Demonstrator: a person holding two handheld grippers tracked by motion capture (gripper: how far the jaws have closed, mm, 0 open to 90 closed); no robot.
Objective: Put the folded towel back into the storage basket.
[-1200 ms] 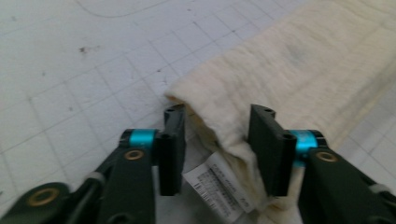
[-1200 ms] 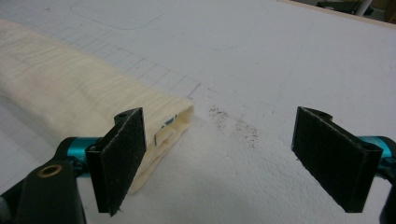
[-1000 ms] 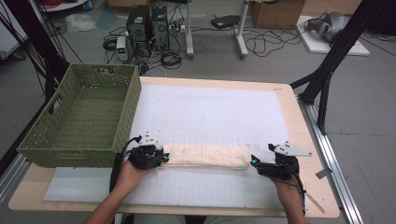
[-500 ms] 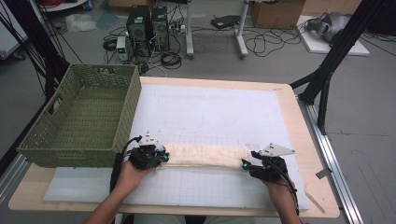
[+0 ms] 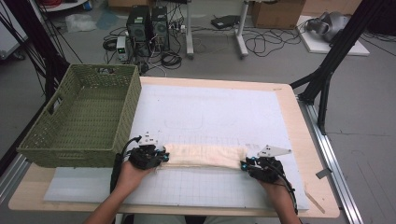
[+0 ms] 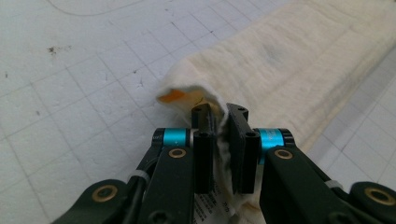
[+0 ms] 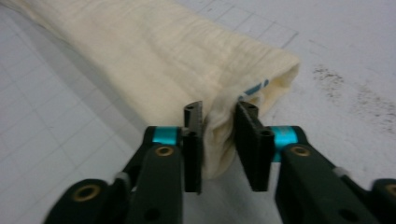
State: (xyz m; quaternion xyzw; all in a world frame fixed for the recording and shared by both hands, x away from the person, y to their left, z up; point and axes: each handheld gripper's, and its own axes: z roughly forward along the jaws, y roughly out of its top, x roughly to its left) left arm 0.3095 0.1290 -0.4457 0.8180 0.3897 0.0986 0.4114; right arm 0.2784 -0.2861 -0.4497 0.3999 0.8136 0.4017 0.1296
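Observation:
A cream towel (image 5: 205,156), folded into a long strip, lies across the near part of the white gridded mat (image 5: 210,112). My left gripper (image 5: 163,156) is shut on the towel's left end. In the left gripper view the pads pinch bunched fabric (image 6: 289,60) between the left gripper's jaws (image 6: 223,135), with an orange tag peeking out of the fold. My right gripper (image 5: 243,164) sits at the towel's right end. Its jaws have just been closing, and the right gripper (image 7: 218,135) now pinches the folded corner of the towel (image 7: 154,60).
A green wicker basket (image 5: 79,121) stands on the table's left side, close to my left hand. The wooden table edge (image 5: 299,121) runs along the right. A black stand leg (image 5: 327,79) rises beyond it. Computers and cables lie on the floor behind.
My right gripper has moved left and down to the towel's right end and closed on it. The left hand and the towel have stayed put.

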